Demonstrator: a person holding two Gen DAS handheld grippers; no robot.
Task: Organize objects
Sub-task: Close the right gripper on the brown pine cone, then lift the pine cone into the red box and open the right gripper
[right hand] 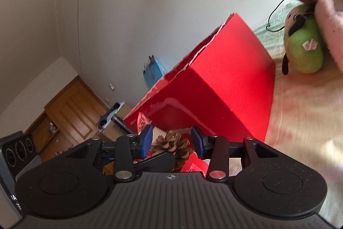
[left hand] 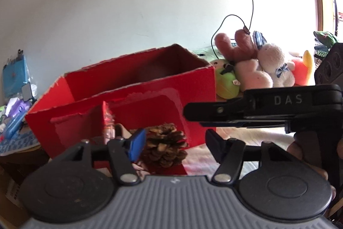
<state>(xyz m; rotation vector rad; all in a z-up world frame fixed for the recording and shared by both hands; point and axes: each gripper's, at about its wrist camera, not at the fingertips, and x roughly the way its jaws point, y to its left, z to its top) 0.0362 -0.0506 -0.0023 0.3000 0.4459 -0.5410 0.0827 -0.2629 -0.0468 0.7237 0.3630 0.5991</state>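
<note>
With both grippers half-open around the pine cone, gripping nothing, we risk knocking it off the red box

A brown pine cone, scales spread open, lies in front of an open-topped red cardboard box with torn upper edges. The box stands upright on a pale surface.

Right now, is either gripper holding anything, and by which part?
Nothing is clearly held. The pine cone lies between the left gripper pads, only near the blue one; the right gripper frames it without visible contact.
</note>
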